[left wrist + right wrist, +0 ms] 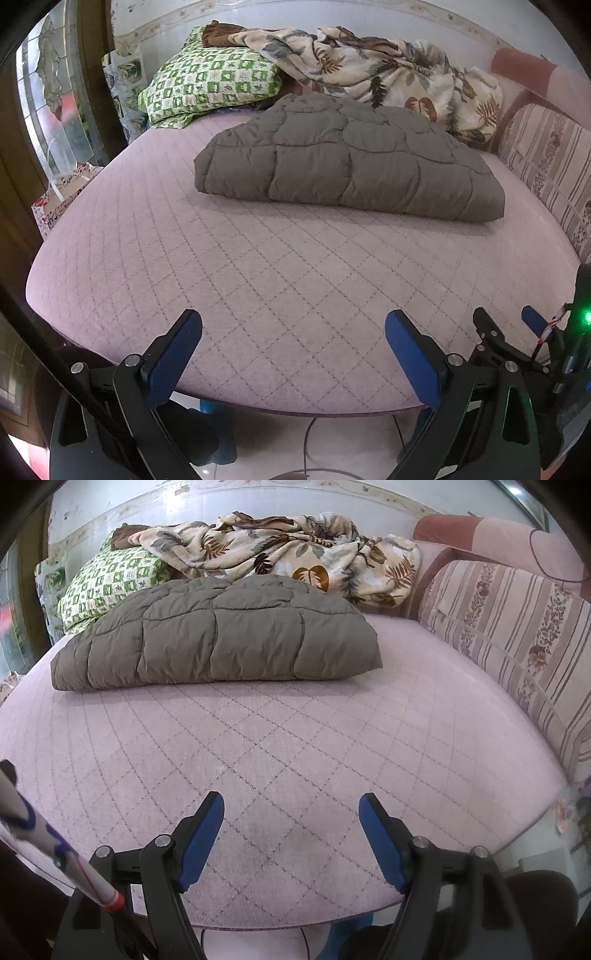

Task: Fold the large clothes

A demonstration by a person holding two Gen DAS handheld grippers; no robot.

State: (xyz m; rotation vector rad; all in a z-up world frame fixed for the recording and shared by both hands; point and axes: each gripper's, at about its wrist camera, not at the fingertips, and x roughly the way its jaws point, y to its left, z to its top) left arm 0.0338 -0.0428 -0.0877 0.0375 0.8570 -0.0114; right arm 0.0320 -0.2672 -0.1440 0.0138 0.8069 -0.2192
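Observation:
A folded grey-brown quilted garment (351,166) lies on the pink quilted mattress (258,288), toward its far side; it also shows in the right wrist view (221,635). My left gripper (293,321) is open and empty, held over the mattress's near edge, well short of the garment. My right gripper (291,803) is open and empty too, over the near part of the mattress (295,738). The right gripper also shows at the right edge of the left wrist view (506,317).
A green checked pillow (210,86) and a crumpled leaf-print blanket (388,77) lie at the back by the wall. A striped floral cushion (517,635) lines the right side. Bags (59,195) stand on the floor at the left. Tiled floor (332,443) lies below the near edge.

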